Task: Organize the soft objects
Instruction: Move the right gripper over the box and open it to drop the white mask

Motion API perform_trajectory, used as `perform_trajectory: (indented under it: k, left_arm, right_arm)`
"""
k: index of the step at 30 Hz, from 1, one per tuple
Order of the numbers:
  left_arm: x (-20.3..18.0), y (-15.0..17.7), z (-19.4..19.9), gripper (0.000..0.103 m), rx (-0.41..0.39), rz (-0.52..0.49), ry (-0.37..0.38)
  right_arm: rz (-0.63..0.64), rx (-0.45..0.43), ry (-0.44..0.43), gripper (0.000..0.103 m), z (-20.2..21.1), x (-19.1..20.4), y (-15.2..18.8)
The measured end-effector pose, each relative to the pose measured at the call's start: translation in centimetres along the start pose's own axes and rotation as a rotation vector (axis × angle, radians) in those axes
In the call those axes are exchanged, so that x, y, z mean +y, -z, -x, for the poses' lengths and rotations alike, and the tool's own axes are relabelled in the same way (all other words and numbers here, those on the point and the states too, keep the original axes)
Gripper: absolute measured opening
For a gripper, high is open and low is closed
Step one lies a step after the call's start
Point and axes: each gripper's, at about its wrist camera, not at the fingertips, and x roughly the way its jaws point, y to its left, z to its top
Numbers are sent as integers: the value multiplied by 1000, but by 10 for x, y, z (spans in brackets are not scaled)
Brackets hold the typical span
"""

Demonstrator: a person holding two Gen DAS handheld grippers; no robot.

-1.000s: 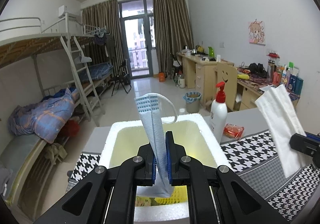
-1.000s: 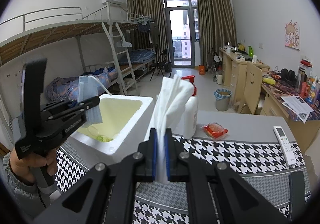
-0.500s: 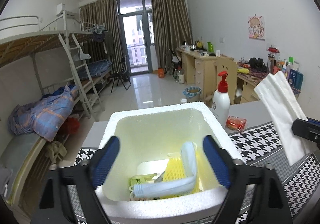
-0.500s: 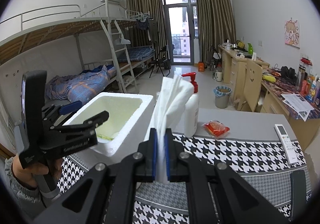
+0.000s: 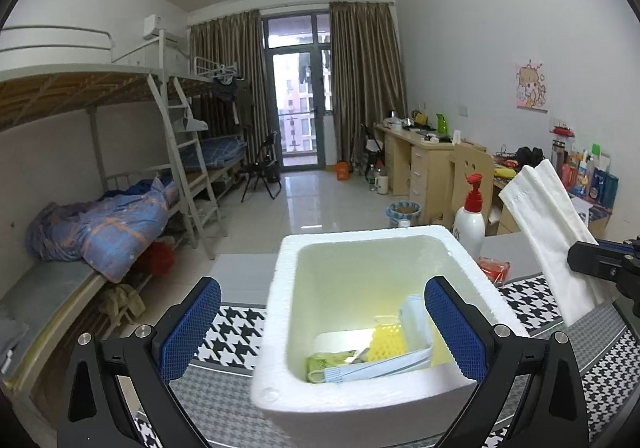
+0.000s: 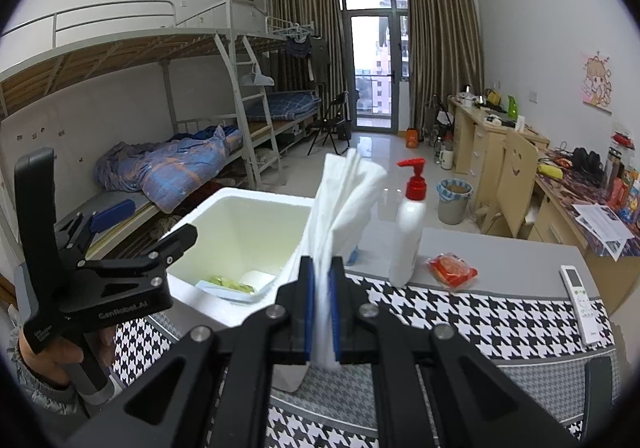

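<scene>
White foam box (image 5: 472, 264): is sitting on the houndstooth table cover (image 6: 480, 320), open at the top, near the table's left end in the right wrist view.
Left gripper (image 5: 320, 332): its blue-padded jaws have just been opening and are now standing wide apart, one on each side of the box's near wall, with nothing between the pads.
Face mask (image 5: 384, 364): pale blue, is lying inside the box against the near wall, free of the jaws.
Box contents: a yellow mesh piece (image 5: 386, 344) and a green packet (image 5: 324, 362) are lying on the bottom beside the mask.
Right gripper (image 6: 321, 312): its jaws are pressing together on a folded white cloth (image 6: 340, 204), which is standing upright out of the pads.
Cloth position: it is hanging in the air to the right of the box, outside it.
Pump bottle (image 6: 410, 224): white with a red top, is standing upright on the table just right of the box's far corner.
Red packet (image 6: 452, 268): is lying near the bottle's base, on its right.
Remote control (image 6: 580, 304): is lying at the table's right edge, well apart from the box.
Hand (image 6: 52, 360): is gripping the left tool's handle at the near left.
</scene>
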Motion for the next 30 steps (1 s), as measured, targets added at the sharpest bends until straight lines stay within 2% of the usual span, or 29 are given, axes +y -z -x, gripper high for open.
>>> perform_trajectory:
  k: [6, 21, 30]
  left_arm:
    - [12, 3, 10, 102, -18, 42, -16]
    - [28, 20, 35, 102, -67, 46, -69]
    - [33, 33, 34, 102, -41, 56, -27]
  right_arm:
    - [14, 8, -15, 10, -8, 9, -4]
    - [61, 24, -51, 10, -26, 40, -17]
    - [59, 49, -66, 10, -41, 52, -20]
